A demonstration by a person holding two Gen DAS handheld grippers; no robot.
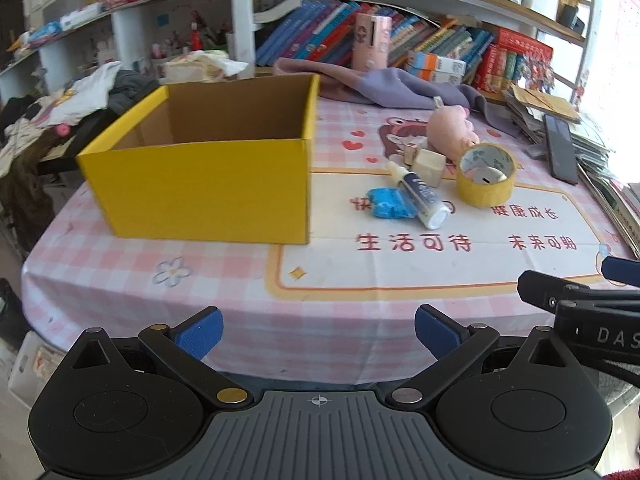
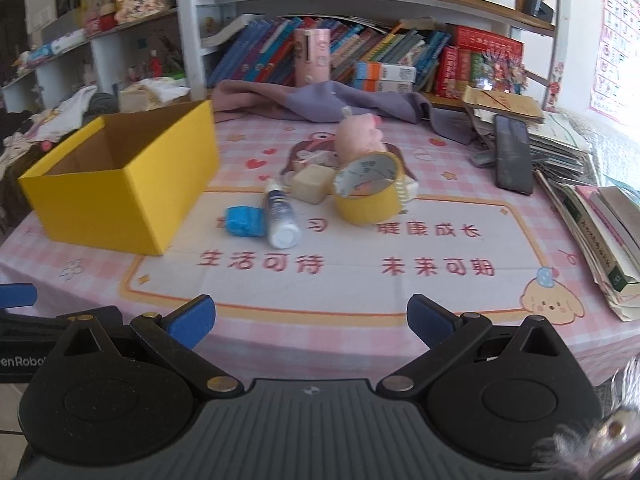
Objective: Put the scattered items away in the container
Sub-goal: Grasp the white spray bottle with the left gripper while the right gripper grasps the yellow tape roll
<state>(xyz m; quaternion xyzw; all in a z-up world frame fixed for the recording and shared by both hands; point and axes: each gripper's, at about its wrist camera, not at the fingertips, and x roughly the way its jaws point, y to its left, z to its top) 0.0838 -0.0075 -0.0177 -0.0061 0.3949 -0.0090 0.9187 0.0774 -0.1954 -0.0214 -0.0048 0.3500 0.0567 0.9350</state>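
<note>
An open yellow cardboard box (image 1: 200, 188) (image 2: 120, 196) stands on the left of the table, and I see nothing inside it. To its right lie a blue crumpled packet (image 1: 390, 204) (image 2: 245, 220), a white glue bottle (image 1: 422, 196) (image 2: 280, 216), a cream block (image 1: 428, 164) (image 2: 310, 184), a yellow tape roll (image 1: 486, 182) (image 2: 368, 192) and a pink plush toy (image 1: 450, 128) (image 2: 358, 136). My left gripper (image 1: 318, 334) is open at the table's near edge. The right gripper (image 2: 312, 324) is open too, with nothing between its fingers.
A pink checked tablecloth (image 1: 340, 280) covers the table. A purple cloth (image 2: 340, 100) lies at the back, before shelves of books. A black phone (image 2: 514, 152) rests on a paper stack at the right. Clothes pile up at the left (image 1: 60, 108).
</note>
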